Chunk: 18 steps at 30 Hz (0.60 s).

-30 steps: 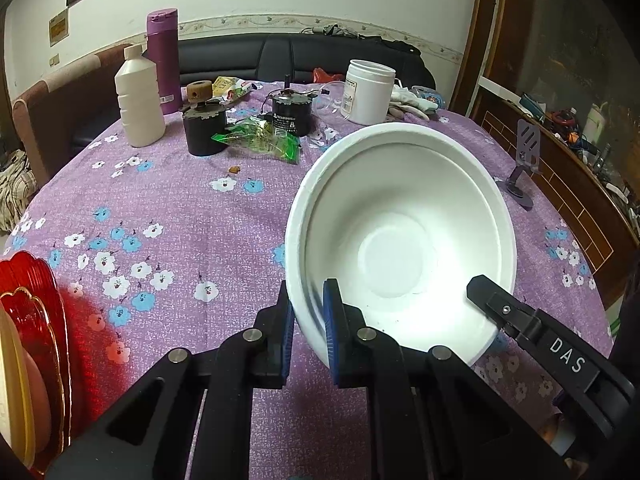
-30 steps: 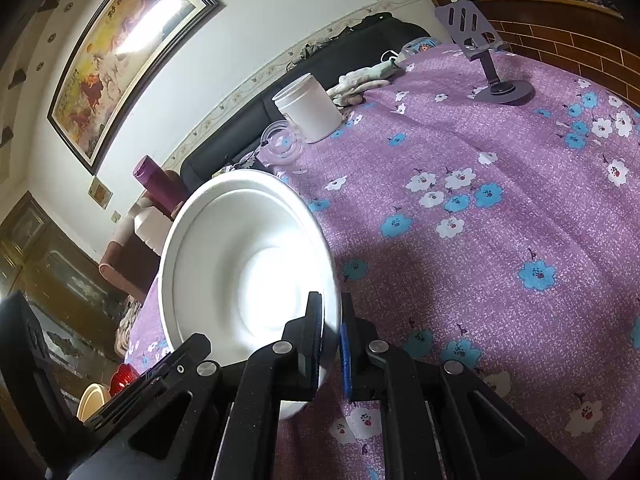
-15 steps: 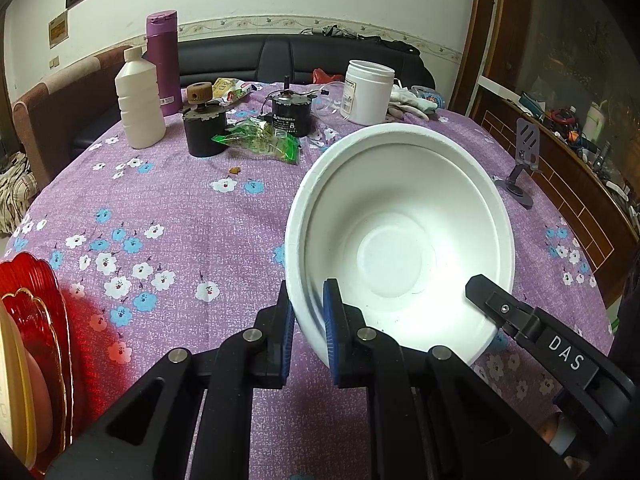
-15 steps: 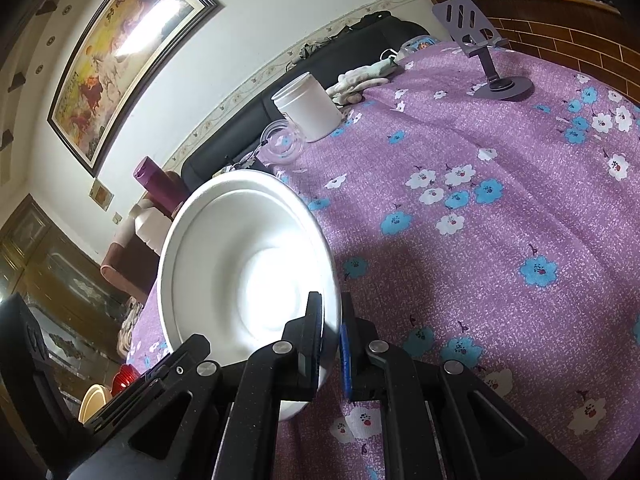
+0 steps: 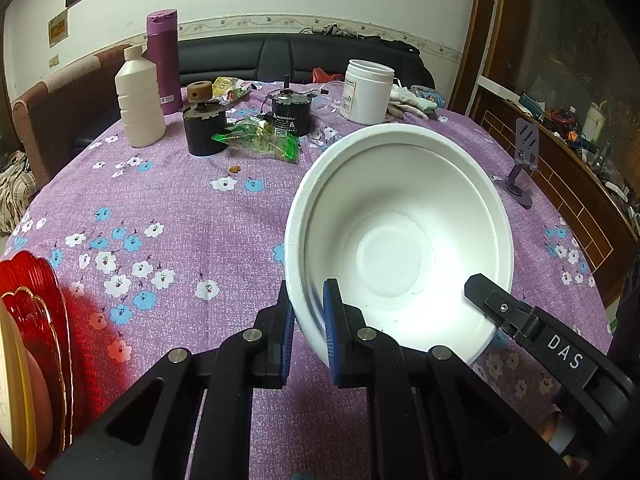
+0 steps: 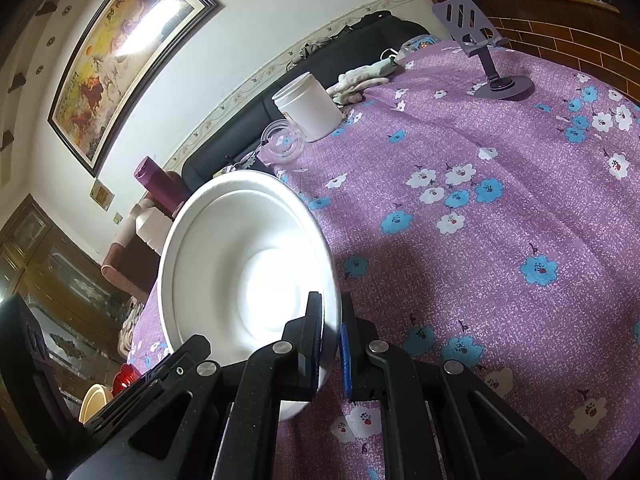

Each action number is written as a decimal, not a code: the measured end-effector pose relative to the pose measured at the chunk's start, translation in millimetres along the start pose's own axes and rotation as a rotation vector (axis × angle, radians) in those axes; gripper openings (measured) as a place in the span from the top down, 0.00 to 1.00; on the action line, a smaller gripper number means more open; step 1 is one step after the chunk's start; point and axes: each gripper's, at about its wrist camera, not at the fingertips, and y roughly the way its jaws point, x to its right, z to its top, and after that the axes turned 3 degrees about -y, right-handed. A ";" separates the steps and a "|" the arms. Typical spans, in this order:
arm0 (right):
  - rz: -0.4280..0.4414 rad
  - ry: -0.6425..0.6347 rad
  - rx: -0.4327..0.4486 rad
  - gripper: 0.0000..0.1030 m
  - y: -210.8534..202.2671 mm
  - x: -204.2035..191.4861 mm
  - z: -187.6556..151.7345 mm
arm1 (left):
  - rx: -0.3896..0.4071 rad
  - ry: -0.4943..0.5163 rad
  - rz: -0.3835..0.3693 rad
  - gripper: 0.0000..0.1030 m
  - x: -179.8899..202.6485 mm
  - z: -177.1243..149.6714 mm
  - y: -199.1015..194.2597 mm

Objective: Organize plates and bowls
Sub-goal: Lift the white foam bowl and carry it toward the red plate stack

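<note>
Both grippers clamp the rim of one white bowl [image 5: 400, 240]: left gripper [image 5: 306, 332] on its left side, right gripper [image 6: 330, 340] on the opposite side, holding it tilted above the purple tablecloth [image 5: 180, 220].

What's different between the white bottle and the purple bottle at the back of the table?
The white bottle is shorter and squat with ridged sides; the purple bottle is taller, slim and smooth. The white bottle has a small round cap on a narrow neck; the purple bottle has a wide flip-style lid as broad as its body. The white bottle stands nearer the camera, the purple one behind it. Both stand upright on the purple flowered tablecloth.
</note>
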 end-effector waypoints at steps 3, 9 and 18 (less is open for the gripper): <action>0.001 -0.001 0.005 0.92 -0.5 -0.3 0.0 | 0.004 0.001 -0.002 0.89 0.1 0.5 -2.1; 0.006 -0.004 0.013 0.92 -1.6 -0.5 1.2 | 0.012 0.001 -0.004 0.89 -0.3 0.6 -4.2; 0.010 -0.009 0.022 0.92 -4.2 -2.2 1.3 | 0.020 0.004 0.001 0.89 0.6 0.0 -5.0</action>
